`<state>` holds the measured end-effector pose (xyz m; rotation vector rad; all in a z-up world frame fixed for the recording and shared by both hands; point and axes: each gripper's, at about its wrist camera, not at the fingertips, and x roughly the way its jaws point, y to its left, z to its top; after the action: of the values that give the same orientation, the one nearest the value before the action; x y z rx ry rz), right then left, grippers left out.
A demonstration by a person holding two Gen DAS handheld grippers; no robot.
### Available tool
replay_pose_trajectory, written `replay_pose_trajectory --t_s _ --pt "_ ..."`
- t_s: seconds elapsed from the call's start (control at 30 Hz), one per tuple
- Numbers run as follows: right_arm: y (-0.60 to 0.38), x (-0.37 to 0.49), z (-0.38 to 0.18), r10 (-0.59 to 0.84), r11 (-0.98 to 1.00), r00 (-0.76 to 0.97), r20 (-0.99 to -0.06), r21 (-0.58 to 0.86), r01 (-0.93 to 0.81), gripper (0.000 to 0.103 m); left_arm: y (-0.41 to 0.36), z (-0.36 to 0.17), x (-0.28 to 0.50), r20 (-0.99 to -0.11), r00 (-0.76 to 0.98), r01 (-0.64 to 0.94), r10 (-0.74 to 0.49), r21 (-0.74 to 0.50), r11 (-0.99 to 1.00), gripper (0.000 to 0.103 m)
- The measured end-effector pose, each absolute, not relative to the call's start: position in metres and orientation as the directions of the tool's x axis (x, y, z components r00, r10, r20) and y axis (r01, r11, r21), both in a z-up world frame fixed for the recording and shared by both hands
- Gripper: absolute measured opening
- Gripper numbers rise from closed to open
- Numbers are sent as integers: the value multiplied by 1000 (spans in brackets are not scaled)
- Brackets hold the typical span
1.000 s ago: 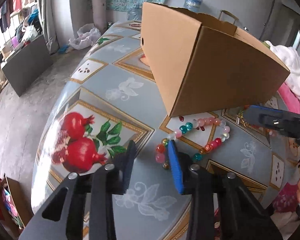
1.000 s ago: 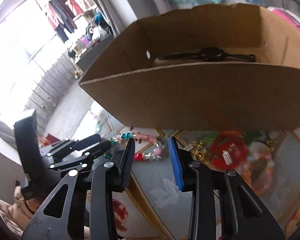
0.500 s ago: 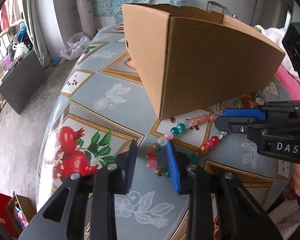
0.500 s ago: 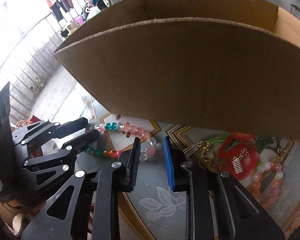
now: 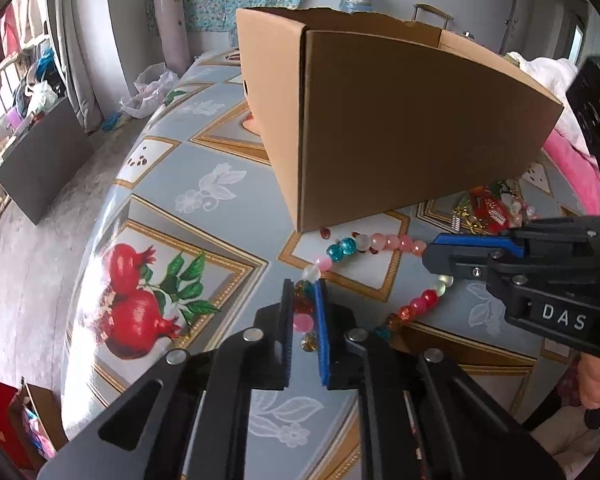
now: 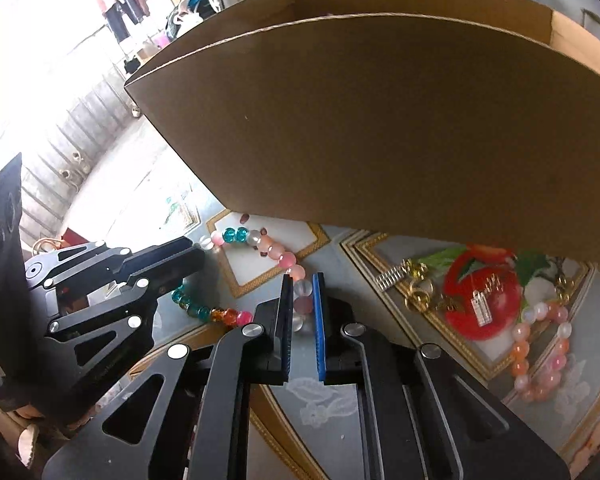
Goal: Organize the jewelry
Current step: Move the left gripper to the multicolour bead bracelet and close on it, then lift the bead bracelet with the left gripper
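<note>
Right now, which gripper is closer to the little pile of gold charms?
Right. The right gripper sits just left of the gold charms, clamped on the bead string; the left gripper grips the string's far side, farther off.

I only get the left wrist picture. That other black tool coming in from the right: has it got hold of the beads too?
Observer: Yes. In the right wrist view the right tool is shut on the necklace, with a frosted bead and a pink one between its pads.
Operator: Is there more jewelry behind that tool? It blocks my view.
Observer: A peach and pink bracelet lies further right on the table, apart from the necklace.
</note>
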<state>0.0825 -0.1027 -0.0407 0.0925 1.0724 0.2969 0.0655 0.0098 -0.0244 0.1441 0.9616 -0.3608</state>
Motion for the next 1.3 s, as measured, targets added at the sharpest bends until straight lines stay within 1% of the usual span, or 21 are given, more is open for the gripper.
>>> replay_pose_trajectory --t_s 0.2,0.47,0.83,1.3 --pt "-108 69 -37 289 956 456 -842 227 -187 8 7 -24 58 -828 509 359 -238 -47 932 9" --pt "-123 49 -28 301 952 493 -816 230 -200 8 -2 -23 52 -843 495 355 -212 -26 934 9" --pt "-146 45 -24 340 940 494 -800 274 -203 8 -13 -19 45 -849 500 355 -172 20 935 9" --pt "-133 52 -28 331 942 463 -822 265 -204 9 -13 -21 48 -854 494 347 -164 21 938 9"
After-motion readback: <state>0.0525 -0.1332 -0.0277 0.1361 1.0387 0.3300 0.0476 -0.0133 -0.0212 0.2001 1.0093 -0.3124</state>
